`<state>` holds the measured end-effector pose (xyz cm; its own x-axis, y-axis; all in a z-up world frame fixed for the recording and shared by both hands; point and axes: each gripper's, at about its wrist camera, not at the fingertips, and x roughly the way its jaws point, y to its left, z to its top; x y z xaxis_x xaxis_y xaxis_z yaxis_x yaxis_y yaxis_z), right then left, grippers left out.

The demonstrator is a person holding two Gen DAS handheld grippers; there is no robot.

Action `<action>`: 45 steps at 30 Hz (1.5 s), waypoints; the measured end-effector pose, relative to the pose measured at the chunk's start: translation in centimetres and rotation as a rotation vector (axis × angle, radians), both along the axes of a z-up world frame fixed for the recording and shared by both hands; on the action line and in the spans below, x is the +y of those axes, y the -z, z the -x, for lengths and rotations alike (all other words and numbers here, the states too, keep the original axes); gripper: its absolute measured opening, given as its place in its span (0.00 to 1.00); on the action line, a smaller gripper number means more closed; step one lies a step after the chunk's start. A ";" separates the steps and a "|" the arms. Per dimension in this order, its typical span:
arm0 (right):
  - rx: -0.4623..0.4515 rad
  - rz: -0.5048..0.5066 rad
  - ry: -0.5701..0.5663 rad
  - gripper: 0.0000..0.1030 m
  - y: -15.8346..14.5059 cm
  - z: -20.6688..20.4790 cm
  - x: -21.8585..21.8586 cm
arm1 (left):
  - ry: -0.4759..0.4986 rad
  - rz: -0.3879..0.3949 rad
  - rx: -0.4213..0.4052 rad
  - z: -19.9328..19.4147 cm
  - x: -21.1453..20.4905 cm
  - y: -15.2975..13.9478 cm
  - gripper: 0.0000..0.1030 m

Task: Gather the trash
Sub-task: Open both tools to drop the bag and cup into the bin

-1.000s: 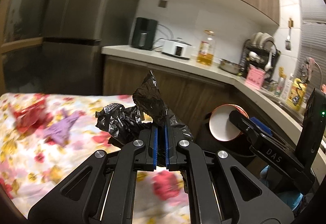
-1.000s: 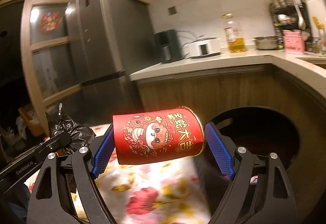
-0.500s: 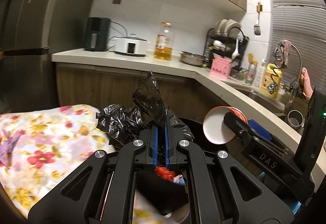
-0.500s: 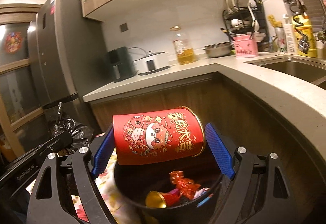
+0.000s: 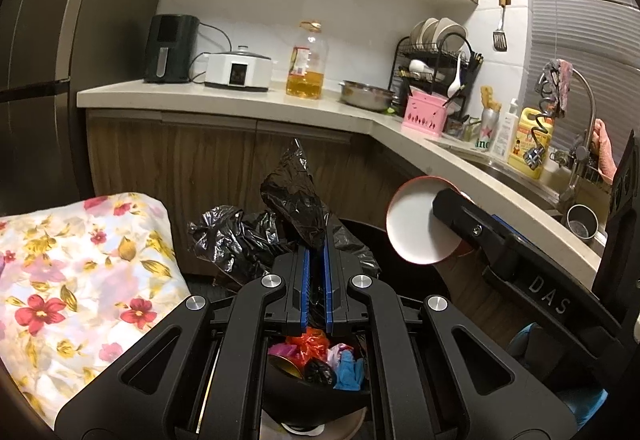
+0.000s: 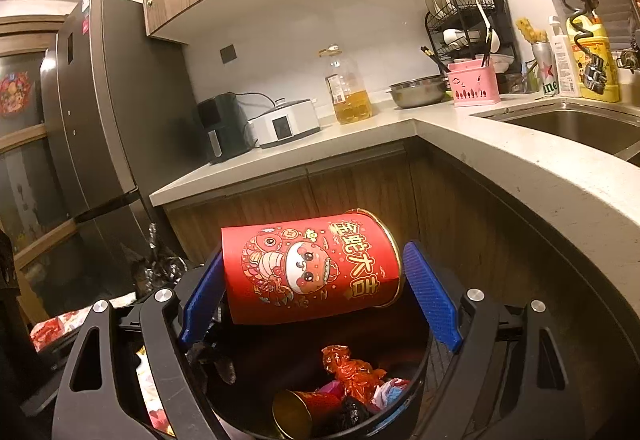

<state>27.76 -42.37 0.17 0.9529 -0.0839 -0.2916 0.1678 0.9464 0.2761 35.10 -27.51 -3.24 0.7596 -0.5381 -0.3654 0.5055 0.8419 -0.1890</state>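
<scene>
With the right gripper clamped wide across the red can directly above the bin and the left gripper pinched tight on the black bag, the person should release the can straight down toward 6 o'clock (bin's already partly full w/ scraps), keeping the bag clear at 9.

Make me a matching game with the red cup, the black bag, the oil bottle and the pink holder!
Things:
1. red cup
2. black bag
3. oil bottle
4. pink holder

Places:
A. pinched in the left gripper
B. on the counter beside the dish rack
C. between the right gripper jaws, above the bin
D. on the counter near the white cooker

Pairs: 1-C, 2-A, 3-D, 4-B
</scene>
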 end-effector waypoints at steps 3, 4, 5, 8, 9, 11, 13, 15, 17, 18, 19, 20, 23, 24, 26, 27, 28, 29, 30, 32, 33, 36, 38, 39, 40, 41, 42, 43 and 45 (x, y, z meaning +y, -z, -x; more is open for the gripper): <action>0.007 -0.006 -0.005 0.81 0.2 -0.5 0.0 | 0.013 -0.003 0.006 -0.2 -0.3 0.4 0.04; 0.008 -0.010 -0.007 0.81 0.3 -0.6 0.0 | 0.015 -0.007 0.007 -0.2 -0.4 0.6 0.05; 0.010 -0.015 -0.011 0.81 0.3 -0.7 0.0 | 0.013 -0.015 0.008 -0.3 -0.5 0.7 0.05; 0.012 -0.029 -0.015 0.81 0.5 -0.9 -0.2 | 0.003 -0.029 0.021 -0.7 -0.6 1.1 0.14; 0.013 -0.031 -0.013 0.81 0.5 -1.0 -0.3 | 0.006 -0.028 0.027 -0.8 -0.7 1.1 0.17; 0.015 -0.038 -0.012 0.83 0.6 -1.0 -0.6 | 0.002 -0.034 0.026 -0.8 -0.7 1.3 0.25; 0.018 -0.045 -0.009 0.83 0.6 -0.9 -0.8 | -0.005 -0.035 0.023 -0.8 -0.5 1.4 0.38; 0.018 -0.048 -0.007 0.84 0.6 -0.9 -0.9 | -0.013 -0.028 0.028 -0.8 -0.2 1.5 0.42; 0.020 -0.046 -0.004 0.84 0.6 -0.7 -0.9 | -0.027 -0.029 0.031 -0.7 0.1 1.5 0.47; 0.019 -0.044 -0.005 0.84 0.6 -0.6 -0.8 | -0.038 -0.030 0.030 -0.7 0.3 1.5 0.51; 0.019 -0.040 -0.005 0.84 0.6 -0.4 -0.6 | -0.052 -0.031 0.030 -0.6 0.6 1.5 0.55; 0.019 -0.036 -0.005 0.84 0.6 -0.4 -0.6 | -0.060 -0.030 0.030 -0.5 0.8 1.4 0.57; 0.017 -0.015 -0.006 0.85 0.5 0.1 0.2 | -0.113 -0.038 0.020 0.1 1.8 1.3 0.69; 0.015 -0.005 -0.009 0.85 0.4 0.3 0.5 | -0.126 -0.039 0.016 0.3 2.2 1.3 0.72; 0.012 0.013 -0.010 0.86 0.3 0.6 1.2 | -0.164 -0.044 0.011 0.8 3.2 1.2 0.77; 0.012 0.026 -0.011 0.86 0.3 0.8 1.6 | -0.182 -0.046 0.008 1.0 3.7 1.1 0.79; 0.011 0.037 -0.012 0.87 0.4 1.0 2.1 | -0.202 -0.050 0.006 1.3 4.2 1.1 0.80; 0.011 0.046 -0.013 0.87 0.4 1.2 2.5 | -0.224 -0.055 0.009 1.6 4.9 1.1 0.81; 0.012 0.052 -0.016 0.88 0.4 1.3 2.9 | -0.243 -0.059 0.012 1.8 5.5 1.2 0.83; 0.010 0.060 -0.024 0.90 0.5 1.7 3.7 | -0.266 -0.059 0.016 2.3 6.6 1.2 0.84; 0.010 0.063 -0.029 0.91 0.5 1.8 4.1 | -0.284 -0.059 0.019 2.6 7.4 1.3 0.85; 0.012 0.076 -0.041 0.91 0.6 2.2 5.5 | -0.332 -0.062 0.026 3.6 9.5 1.5 0.85; 0.005 0.086 -0.050 0.91 0.7 2.6 6.8 | -0.369 -0.065 0.024 4.3 11.1 1.5 0.85; 0.003 0.086 -0.056 0.91 0.7 2.7 7.4 | -0.385 -0.067 0.021 4.6 11.8 1.6 0.85; 0.001 0.085 -0.067 0.91 0.8 2.8 8.1 | -0.400 -0.068 0.019 5.0 12.5 1.6 0.85; 0.000 0.085 -0.078 0.91 0.8 2.9 8.7 | -0.413 -0.070 0.017 5.2 13.1 1.6 0.85; -0.001 0.085 -0.087 0.91 0.8 2.9 9.2 | -0.432 -0.073 0.014 5.6 14.1 1.6 0.85; -0.001 0.087 -0.097 0.91 0.9 3.0 9.9 | -0.454 -0.077 0.012 6.0 15.0 1.7 0.85; 0.000 0.093 -0.122 0.91 1.1 3.0 11.5 | -0.489 -0.085 0.010 6.4 16.6 1.8 0.85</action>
